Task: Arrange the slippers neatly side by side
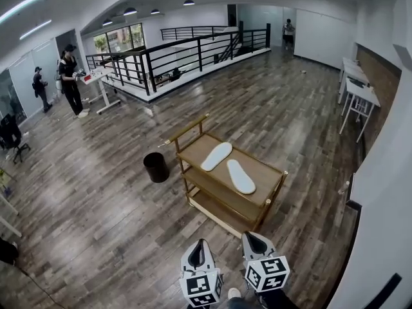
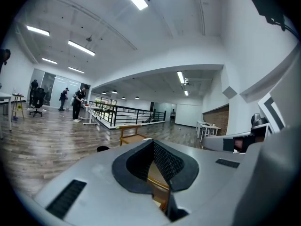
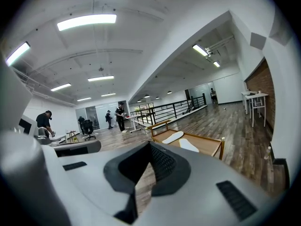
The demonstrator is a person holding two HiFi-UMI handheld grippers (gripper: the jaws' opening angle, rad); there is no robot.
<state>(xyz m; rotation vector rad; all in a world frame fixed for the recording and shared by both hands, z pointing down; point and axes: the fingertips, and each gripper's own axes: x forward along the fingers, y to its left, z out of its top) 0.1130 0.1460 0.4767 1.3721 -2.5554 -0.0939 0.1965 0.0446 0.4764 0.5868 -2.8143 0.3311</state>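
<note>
Head view, down onto a wooden cart [image 1: 264, 174]: on its top shelf, a far slipper [image 1: 216, 156] and a near slipper [image 1: 241, 176], both white and flat, too small here to tell which face is up. Lie apart and at an angle to each other, not parallel, so the arranging is not yet begun.

Look thin and light, probably soft and bendy rather than stiff. Likely to flop if lifted by one tip, and to slide easily on the smooth wood. Not fragile by the look of them. Best pinched at the thin edge near the heel or across the middle. Otherwise simply nudged and turned flat on the shelf until one lines up beside the other. Main risk, as a guess: shoving one past the shelf edge.

Beside the cart's left end, a black bin [image 1: 156, 167] on the wood floor.

At the bottom of the view, left gripper [image 1: 197, 253] and right gripper [image 1: 256, 243], side by side and close to the body. Aimed toward the cart, tipped only slightly down, well short of it. In the left gripper view, jaws clenched tip to tip with nothing between. In the right gripper view, likewise clenched and empty, with both slippers showing beyond on the cart top. Need opening before any pinch.
</note>
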